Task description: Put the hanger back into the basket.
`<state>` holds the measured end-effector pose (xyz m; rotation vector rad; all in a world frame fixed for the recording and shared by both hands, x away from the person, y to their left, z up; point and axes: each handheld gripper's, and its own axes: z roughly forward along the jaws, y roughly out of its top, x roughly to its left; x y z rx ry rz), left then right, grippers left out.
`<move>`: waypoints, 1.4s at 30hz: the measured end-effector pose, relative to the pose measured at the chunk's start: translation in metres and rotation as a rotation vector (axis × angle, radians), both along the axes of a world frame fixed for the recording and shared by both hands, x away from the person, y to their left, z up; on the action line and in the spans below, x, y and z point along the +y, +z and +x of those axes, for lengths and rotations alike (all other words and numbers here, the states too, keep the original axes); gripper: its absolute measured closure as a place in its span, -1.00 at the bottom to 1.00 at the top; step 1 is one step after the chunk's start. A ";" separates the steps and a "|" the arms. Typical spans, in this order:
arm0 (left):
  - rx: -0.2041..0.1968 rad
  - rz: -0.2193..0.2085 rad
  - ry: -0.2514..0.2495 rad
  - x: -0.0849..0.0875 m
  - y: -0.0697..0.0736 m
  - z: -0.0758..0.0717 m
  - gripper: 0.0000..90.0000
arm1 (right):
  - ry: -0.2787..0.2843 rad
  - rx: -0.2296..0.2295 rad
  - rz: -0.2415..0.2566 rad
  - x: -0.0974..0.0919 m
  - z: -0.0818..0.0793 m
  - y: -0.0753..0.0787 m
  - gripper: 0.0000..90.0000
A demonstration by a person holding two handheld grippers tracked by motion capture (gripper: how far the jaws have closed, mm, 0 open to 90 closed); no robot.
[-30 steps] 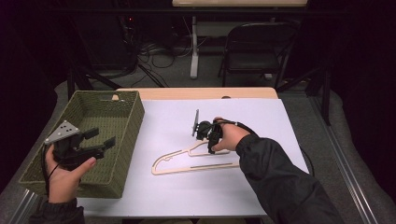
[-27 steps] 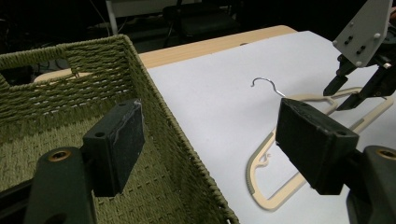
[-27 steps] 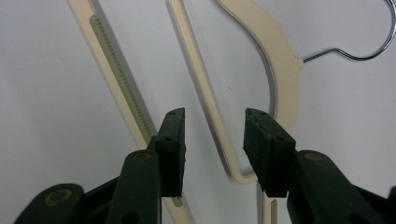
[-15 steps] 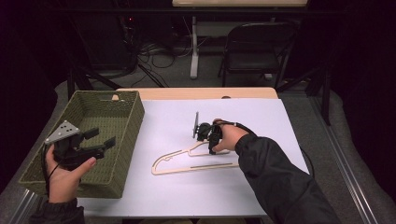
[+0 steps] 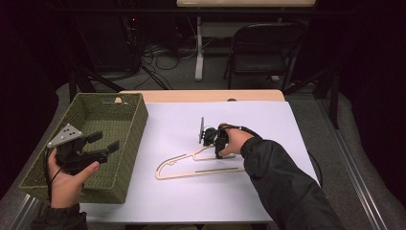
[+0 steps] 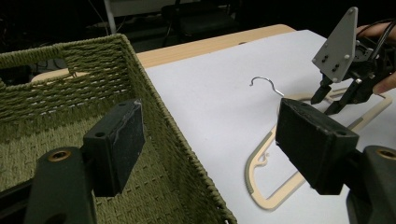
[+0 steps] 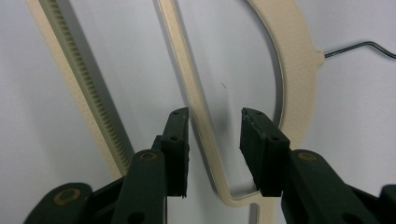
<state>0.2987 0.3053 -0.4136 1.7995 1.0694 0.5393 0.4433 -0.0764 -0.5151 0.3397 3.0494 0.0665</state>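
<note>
My right hand-held gripper (image 7: 212,140), jaws closing, straddles the cream plastic hanger (image 7: 196,98), apparently not clamped; lifting remains.

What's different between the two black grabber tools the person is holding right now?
The left gripper hangs over the green woven basket with nothing between its wide-open fingers. The right gripper points down at the cream hanger on the white table; its fingers straddle a thin bar of it and have just been closing, not yet pressing. Both carry a grey three-cornered plate.
</note>
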 end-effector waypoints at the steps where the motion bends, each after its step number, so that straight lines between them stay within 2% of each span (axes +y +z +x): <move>1: 0.000 0.000 -0.001 0.000 0.000 0.000 -0.47 | 0.009 0.000 0.000 0.000 0.001 0.000 0.42; 5: 0.001 0.003 -0.002 0.000 0.000 0.000 -0.47 | 0.017 0.008 0.005 0.002 -0.001 -0.002 0.50; 13: 0.004 0.002 -0.003 -0.002 -0.001 0.001 -0.47 | 0.036 0.019 -0.016 0.002 0.000 -0.007 0.54; 17: 0.004 0.003 -0.002 -0.002 -0.001 0.001 -0.47 | 0.036 0.039 -0.022 0.002 0.001 -0.010 0.69; 25: 0.005 0.002 0.001 -0.001 -0.001 0.001 -0.47 | 0.046 0.061 -0.032 0.002 -0.001 -0.010 0.79; 32: 0.007 0.004 -0.004 -0.003 -0.003 0.001 -0.47 | 0.075 0.087 -0.041 0.003 -0.004 -0.012 0.84; 42: 0.001 0.006 -0.007 -0.004 -0.001 0.000 -0.47 | 0.155 0.086 -0.040 0.003 -0.014 -0.008 0.90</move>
